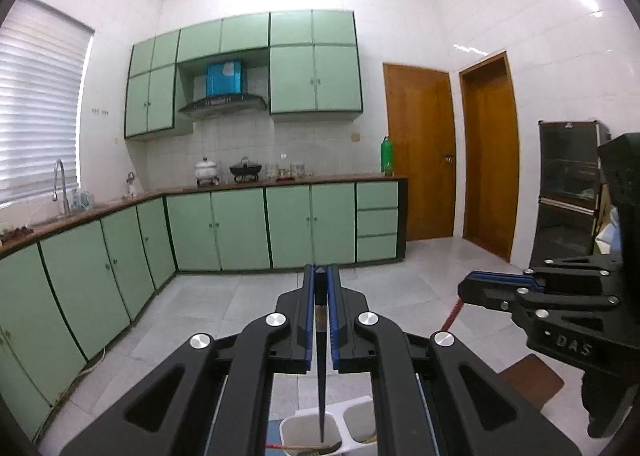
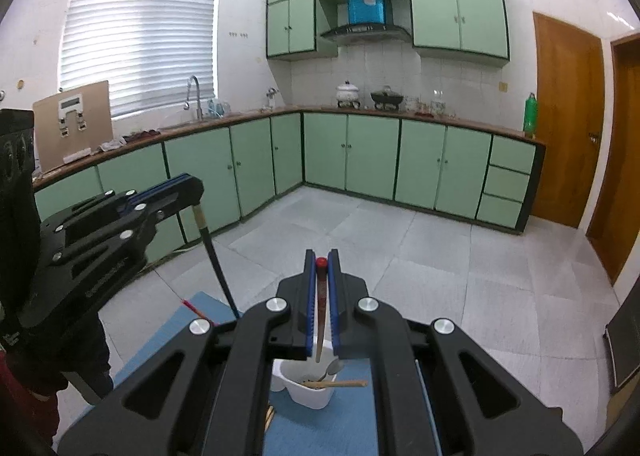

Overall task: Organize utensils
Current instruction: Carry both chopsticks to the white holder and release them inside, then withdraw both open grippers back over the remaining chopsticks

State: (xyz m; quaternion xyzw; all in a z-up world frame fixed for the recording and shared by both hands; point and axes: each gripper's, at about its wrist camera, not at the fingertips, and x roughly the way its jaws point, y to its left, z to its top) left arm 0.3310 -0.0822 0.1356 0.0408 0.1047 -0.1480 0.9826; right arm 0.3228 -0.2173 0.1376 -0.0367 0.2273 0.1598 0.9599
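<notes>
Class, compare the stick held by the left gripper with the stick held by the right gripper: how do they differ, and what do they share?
The left gripper holds a black chopstick that tapers to a fine point; the right gripper holds a chopstick with a red tip and a pale lower end. The black one looks straight, the red-tipped one slightly curved. Both are clamped near the top end and hang down over the white holder.
</notes>
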